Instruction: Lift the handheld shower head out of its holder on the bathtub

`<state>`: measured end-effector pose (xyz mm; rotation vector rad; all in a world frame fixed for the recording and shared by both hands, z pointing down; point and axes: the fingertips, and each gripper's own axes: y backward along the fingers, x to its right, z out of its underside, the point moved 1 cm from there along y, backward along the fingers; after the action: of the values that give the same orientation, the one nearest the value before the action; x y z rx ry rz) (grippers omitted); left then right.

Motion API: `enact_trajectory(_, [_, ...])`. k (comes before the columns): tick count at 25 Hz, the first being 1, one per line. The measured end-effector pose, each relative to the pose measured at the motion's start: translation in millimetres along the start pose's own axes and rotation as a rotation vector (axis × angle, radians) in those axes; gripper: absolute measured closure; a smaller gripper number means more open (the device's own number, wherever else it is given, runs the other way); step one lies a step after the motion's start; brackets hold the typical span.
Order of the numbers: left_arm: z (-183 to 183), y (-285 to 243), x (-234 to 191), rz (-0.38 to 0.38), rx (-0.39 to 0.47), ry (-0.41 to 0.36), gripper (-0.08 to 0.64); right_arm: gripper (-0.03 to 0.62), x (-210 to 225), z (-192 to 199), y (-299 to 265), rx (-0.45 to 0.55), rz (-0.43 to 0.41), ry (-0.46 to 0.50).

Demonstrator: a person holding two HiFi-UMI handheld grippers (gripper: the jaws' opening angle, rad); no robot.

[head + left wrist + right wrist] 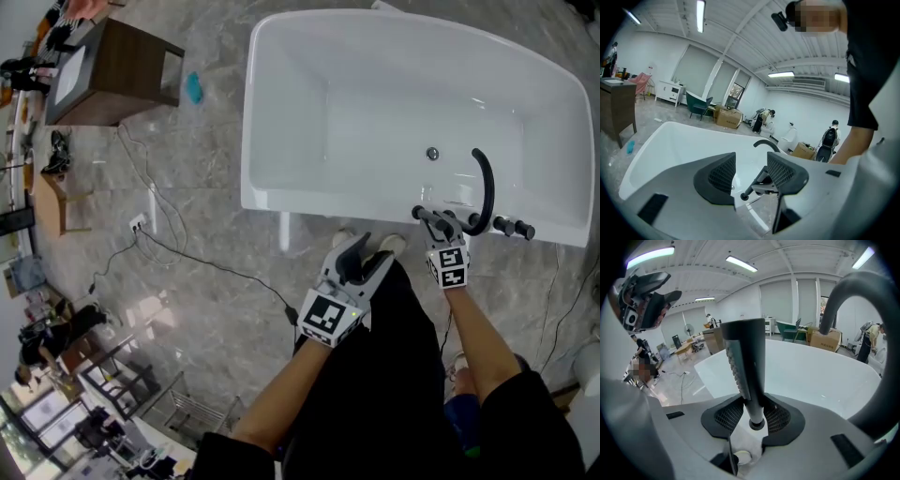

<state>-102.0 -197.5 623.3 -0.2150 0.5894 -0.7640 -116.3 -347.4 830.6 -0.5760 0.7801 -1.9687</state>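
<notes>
The right gripper is clamping its two jaws on the handheld shower head, gripping it low on the shaft. The shower head is sitting over the near rim of the white bathtub, toward the right end, just left of the curved black spout and the dark knobs.

In the right gripper view the shower head is showing as a slim, dark grey stick standing nearly upright. It has a smooth, faintly shiny body and a strip of small raised nubs running down one side. It is narrowing to a round collar at its lower end, which is sitting between the pads of the right gripper.

The left gripper is hanging near the person's legs, well apart from the tub, with its jaws standing wide and nothing between them.

The only print I am making out is the black-and-white square patterns on the marker cubes.
</notes>
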Motion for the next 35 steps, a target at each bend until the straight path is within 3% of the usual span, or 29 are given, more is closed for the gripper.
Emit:
enact_trajectory(11, [-34.8, 21.0, 3.6, 0.026, 0.043, -0.054, 0.403, 0.469, 6.2, -52.6, 52.3, 0.086, 0.067, -0.039])
enact_trajectory(15, [-48.5, 32.0, 5.7, 0.046, 0.066, -0.104, 0.436, 0.469, 3.2, -65.3, 71.5, 0.106, 0.096, -0.082])
enact_trajectory(20, [-69.4, 50.7, 13.0, 0.1, 0.104, -0.094, 0.532, 0.469, -5.9, -92.5, 98.4, 0.146, 0.123, -0.096])
enact_trajectory(35, [-102.3, 55.6, 22.0, 0.177, 0.15, -0.167, 0.549, 0.469, -19.5, -147.6, 168.3, 0.238, 0.219, -0.15])
